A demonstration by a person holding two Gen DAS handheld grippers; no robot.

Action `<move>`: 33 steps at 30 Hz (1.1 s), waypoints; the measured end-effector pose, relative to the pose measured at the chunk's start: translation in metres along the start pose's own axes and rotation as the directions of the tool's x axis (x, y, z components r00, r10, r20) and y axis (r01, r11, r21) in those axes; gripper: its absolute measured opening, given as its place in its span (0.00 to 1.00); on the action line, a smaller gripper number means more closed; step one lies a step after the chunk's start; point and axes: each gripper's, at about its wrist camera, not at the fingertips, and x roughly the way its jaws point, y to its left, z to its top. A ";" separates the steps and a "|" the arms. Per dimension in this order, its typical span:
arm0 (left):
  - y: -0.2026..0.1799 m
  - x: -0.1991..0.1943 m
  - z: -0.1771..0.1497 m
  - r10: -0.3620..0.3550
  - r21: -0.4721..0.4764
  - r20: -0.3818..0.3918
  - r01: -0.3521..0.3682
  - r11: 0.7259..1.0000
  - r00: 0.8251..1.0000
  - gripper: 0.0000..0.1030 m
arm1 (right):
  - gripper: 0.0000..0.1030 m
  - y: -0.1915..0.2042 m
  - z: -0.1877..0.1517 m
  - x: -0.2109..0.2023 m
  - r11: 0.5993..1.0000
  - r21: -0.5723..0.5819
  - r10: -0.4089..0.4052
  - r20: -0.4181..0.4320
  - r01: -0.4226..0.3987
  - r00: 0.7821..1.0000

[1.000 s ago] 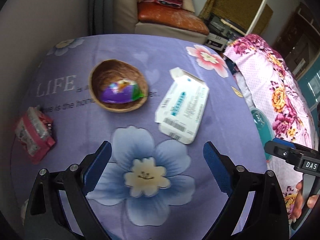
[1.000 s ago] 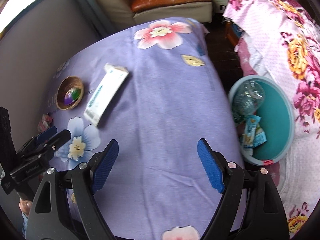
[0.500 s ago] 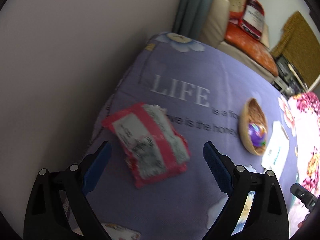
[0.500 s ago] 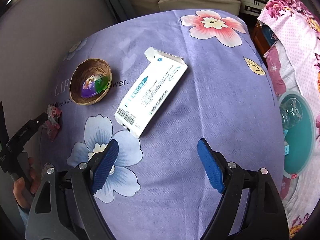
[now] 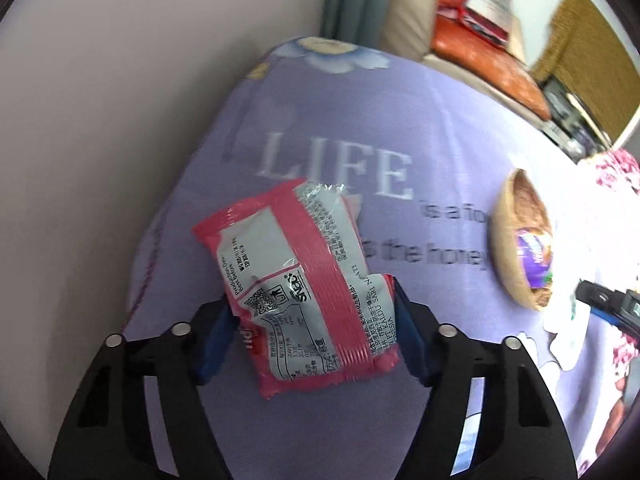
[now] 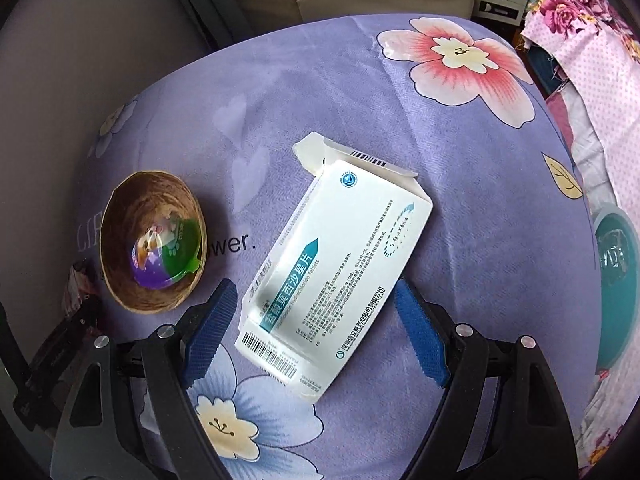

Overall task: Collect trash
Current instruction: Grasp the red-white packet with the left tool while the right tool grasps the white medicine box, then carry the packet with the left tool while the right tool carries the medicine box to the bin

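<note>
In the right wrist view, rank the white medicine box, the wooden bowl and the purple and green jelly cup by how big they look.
1. white medicine box, clearly the largest, though it also lies nearest the camera.
2. wooden bowl, farther left.
3. jelly cup, smallest; it sits inside the bowl.

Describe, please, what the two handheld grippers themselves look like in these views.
The left gripper and right gripper match: black angular frames with cut-outs and silver screw heads, each carrying two fingers faced with ridged blue pads. No cables or sleeves show.
</note>
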 end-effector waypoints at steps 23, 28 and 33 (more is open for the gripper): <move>-0.037 -0.016 -0.011 -0.064 0.060 0.044 0.061 0.996 0.997 0.62 | 0.63 -0.018 -0.018 -0.015 0.996 -0.081 0.050 0.044 -0.047 0.998; -0.042 -0.039 -0.032 -0.109 0.075 0.061 0.104 0.992 0.992 0.62 | 0.63 -0.042 -0.035 -0.037 0.994 -0.054 0.100 0.062 -0.097 0.993; -0.067 -0.067 -0.049 -0.152 0.140 0.079 0.140 0.980 0.985 0.62 | 0.63 -0.060 -0.053 -0.055 0.990 -0.024 0.137 0.090 -0.135 0.986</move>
